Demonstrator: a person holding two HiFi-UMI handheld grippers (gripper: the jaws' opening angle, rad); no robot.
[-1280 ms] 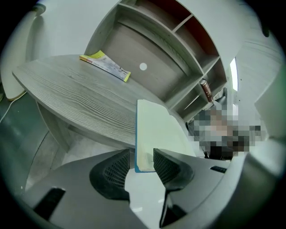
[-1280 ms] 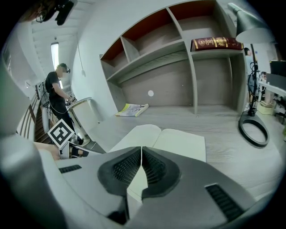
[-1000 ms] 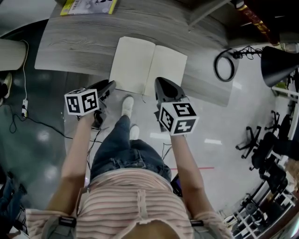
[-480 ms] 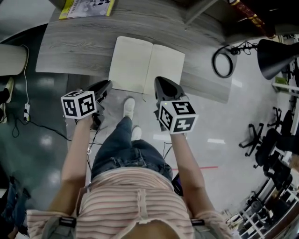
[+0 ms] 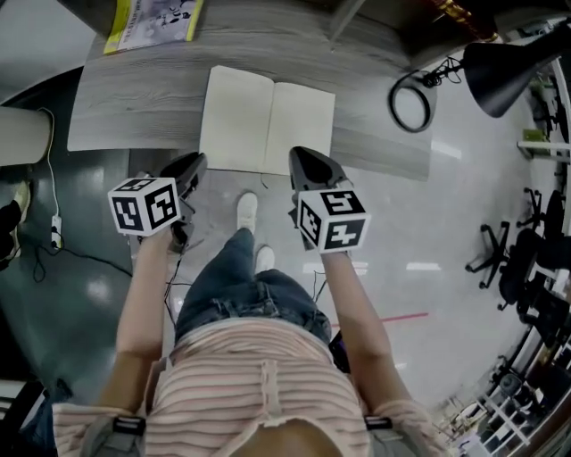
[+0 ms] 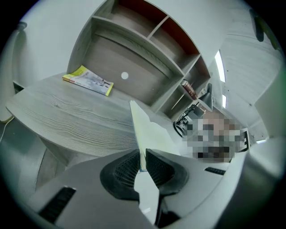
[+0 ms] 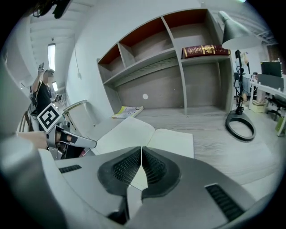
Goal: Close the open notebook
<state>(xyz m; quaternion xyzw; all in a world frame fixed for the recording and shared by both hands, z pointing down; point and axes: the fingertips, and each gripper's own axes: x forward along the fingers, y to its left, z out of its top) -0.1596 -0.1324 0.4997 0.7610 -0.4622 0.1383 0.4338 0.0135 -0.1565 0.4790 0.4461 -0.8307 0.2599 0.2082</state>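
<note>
The grey wood-grain worktop [image 5: 134, 98] carries the open cream-paged notebook [image 5: 268, 120] at its near edge. The left tool [image 6: 142, 156], whose jaws have just been closing, clamps the notebook's left leaf, seemingly to fold it over. The right tool [image 7: 141, 154] hovers empty, jaws together.

The right gripper [image 7: 141, 150] is hiding the near edge of the notebook [image 7: 129, 132] in its own view. In the head view, the top edge is cutting off the yellow booklet [image 5: 152, 22], far off to the left of the notebook. The black lamp [image 5: 504, 62], off to the right of the notebook, is running out of that view too. In the left gripper view, a blocky blur [image 6: 214, 138] is covering what is just right of the notebook. The print on the red book [image 7: 205, 50], high behind the notebook, is looking too small to read.
</note>
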